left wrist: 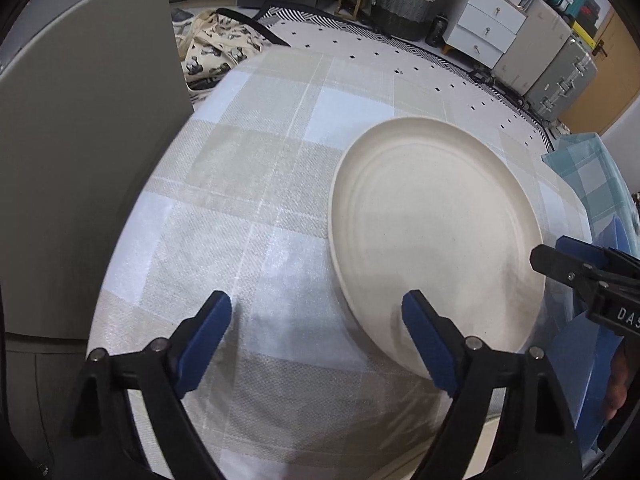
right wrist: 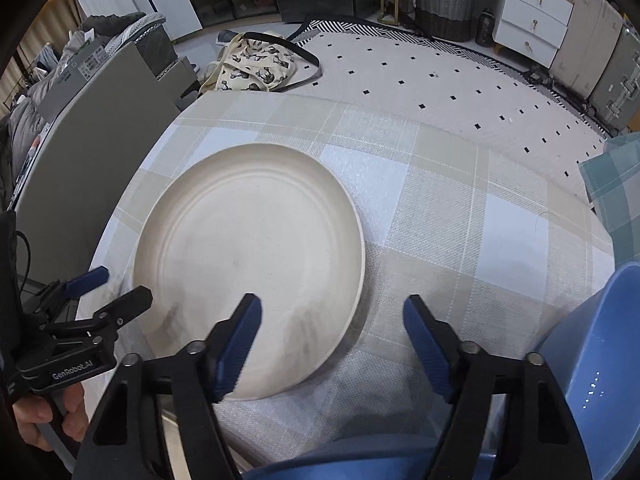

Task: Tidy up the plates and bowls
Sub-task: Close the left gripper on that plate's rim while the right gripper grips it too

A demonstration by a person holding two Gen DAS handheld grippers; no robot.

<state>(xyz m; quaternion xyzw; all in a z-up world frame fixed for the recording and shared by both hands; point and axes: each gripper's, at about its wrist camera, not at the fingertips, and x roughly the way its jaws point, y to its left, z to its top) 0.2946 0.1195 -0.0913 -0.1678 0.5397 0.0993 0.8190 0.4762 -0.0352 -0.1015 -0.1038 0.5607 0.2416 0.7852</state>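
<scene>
A wide cream plate [left wrist: 436,232] [right wrist: 248,248] lies flat on the checked tablecloth [left wrist: 256,208] [right wrist: 460,216]. My left gripper [left wrist: 318,320] is open and straddles the plate's left rim: one blue pad [left wrist: 420,332] hangs over the plate, the other over the cloth. My right gripper [right wrist: 332,320] is open too and straddles the opposite rim, with its left pad [right wrist: 244,328] above the plate. Neither pair of pads presses on the rim. Each view shows the other gripper at the plate's far side: the right gripper [left wrist: 552,250] and the left gripper [right wrist: 120,286], held by a hand [right wrist: 44,416].
A grey board [left wrist: 80,160] [right wrist: 92,168] stands along the table's left side. A blue plastic curved thing [right wrist: 592,340] [left wrist: 576,368] is close at the right; I cannot tell what it is. Beyond the table lie a patterned rug [right wrist: 420,76], a bag [right wrist: 256,68] and drawers [right wrist: 532,20].
</scene>
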